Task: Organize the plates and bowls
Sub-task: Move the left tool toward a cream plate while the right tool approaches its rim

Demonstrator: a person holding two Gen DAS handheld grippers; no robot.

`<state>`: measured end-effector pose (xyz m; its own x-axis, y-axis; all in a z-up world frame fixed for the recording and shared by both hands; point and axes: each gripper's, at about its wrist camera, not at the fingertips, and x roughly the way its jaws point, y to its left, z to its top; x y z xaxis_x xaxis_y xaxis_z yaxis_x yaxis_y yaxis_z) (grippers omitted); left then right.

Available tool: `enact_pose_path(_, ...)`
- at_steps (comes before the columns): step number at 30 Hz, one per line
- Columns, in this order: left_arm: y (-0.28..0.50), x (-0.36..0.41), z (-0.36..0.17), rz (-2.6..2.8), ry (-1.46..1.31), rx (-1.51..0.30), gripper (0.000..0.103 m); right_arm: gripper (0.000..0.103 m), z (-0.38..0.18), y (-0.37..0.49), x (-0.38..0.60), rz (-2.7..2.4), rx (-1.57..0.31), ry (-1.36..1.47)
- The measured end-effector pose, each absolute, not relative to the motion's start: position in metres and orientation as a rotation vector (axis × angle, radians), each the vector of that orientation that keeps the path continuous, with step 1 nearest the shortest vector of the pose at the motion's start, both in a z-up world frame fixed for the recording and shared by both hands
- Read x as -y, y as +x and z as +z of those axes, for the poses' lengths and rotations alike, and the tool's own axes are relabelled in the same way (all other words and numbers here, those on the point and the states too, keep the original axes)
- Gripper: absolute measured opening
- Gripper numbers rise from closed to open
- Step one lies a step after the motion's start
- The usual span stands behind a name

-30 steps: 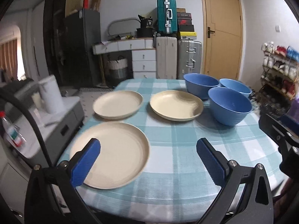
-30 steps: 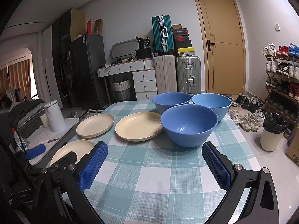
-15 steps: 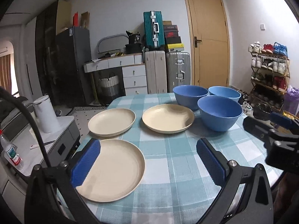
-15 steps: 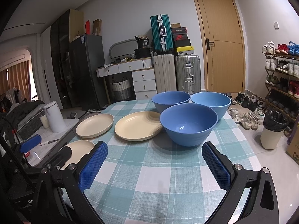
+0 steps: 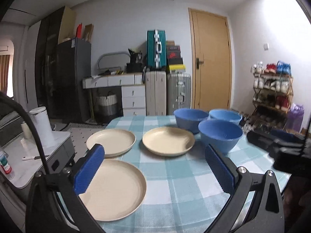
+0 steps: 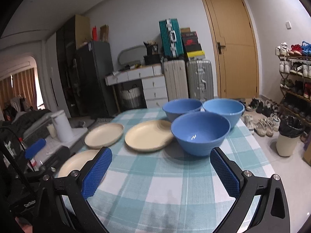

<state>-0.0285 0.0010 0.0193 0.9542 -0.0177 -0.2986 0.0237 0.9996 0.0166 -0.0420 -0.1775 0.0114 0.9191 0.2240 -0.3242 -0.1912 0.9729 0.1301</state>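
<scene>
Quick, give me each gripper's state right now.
Left gripper: open, holding nothing, above the cream plate.
Right gripper: open, holding nothing, in front of the nearest blue bowl.

— Item one, light: we record even, cool indoor light in both views, moderately bright. The right wall in the left wrist view is washed out; the source itself we cannot see.

— Shadows: we note soft, short ones beneath the nearest blue bowl (image 6: 200,134) on the checked tablecloth (image 6: 155,178), plus a small white glint inside that bowl.

— Distortion: we list heavy fisheye bending; the door (image 6: 233,46) bows, and black vignette fills the corners.

— Sharpness: we log motion blur on the shoe rack (image 5: 272,89) and on the dark shape at the left wrist view's right edge; the centre reads fairly crisp.
</scene>
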Motion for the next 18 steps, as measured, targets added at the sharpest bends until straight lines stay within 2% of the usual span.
enact_pose_path(11,-0.015,-0.02,0.037,0.105,0.046,-0.364,0.103,0.102,0.019,-0.056,0.182,0.317,-0.208,0.118)
enact_pose_path(18,0.01,-0.067,0.065,0.144,0.006,-0.401,0.103,0.102,0.042,-0.033,0.151,0.374,-0.322,0.026)
